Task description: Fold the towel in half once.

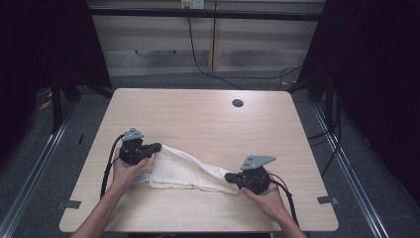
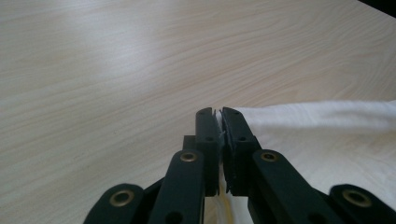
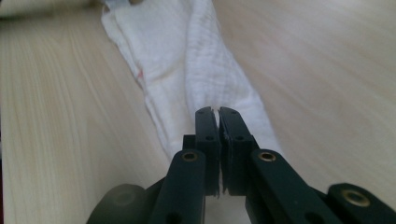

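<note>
A white cloth (image 1: 181, 171) lies folded and stretched across the near part of the wooden table (image 1: 198, 119). My left gripper (image 1: 157, 147) is shut on the cloth's left end, and a thin edge of white fabric shows pinched between its jaws in the left gripper view, where the cloth (image 2: 322, 119) runs off to the right of the left gripper (image 2: 217, 112). My right gripper (image 1: 229, 177) is shut on the narrow right end. In the right gripper view the cloth (image 3: 187, 60) stretches away from the right gripper (image 3: 215, 111) along the tabletop.
A round cable hole (image 1: 237, 103) sits near the table's far edge. Dark curtains flank both sides, and cables trail on the floor behind. A person's hands hold both grippers from the near edge.
</note>
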Available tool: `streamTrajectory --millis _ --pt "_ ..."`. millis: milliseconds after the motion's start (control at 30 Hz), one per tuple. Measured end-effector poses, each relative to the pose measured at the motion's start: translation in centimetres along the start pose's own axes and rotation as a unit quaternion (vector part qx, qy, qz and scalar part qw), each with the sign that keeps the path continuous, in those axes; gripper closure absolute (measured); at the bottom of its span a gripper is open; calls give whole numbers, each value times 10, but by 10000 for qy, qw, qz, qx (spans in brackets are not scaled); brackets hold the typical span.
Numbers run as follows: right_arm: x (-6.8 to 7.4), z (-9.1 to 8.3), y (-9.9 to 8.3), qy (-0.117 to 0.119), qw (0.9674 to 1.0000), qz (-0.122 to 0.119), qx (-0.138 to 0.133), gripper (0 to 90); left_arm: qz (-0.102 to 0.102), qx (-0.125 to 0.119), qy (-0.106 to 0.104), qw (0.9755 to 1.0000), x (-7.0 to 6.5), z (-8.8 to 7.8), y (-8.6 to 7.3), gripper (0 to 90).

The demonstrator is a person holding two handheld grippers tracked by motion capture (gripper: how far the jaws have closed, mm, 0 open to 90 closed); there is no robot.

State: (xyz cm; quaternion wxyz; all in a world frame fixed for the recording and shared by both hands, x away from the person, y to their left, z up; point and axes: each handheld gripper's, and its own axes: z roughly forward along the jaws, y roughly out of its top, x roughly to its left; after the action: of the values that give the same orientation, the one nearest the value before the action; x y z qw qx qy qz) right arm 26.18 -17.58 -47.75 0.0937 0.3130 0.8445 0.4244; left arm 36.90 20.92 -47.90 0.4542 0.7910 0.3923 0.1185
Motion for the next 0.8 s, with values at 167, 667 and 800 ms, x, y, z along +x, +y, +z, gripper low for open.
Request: streamTrajectory --millis 167,667,800 --pt "4 8 -8 230 9994 25 249 873 -19 -45 -31 10000 -1 0 1 861" --pt "-13 19 -12 257 9979 210 551 878 272 -189 -240 9992 -12 -5 13 859" --pt "-23 19 -11 40 9981 308 534 879 353 -267 -317 9985 -18 -8 17 859"
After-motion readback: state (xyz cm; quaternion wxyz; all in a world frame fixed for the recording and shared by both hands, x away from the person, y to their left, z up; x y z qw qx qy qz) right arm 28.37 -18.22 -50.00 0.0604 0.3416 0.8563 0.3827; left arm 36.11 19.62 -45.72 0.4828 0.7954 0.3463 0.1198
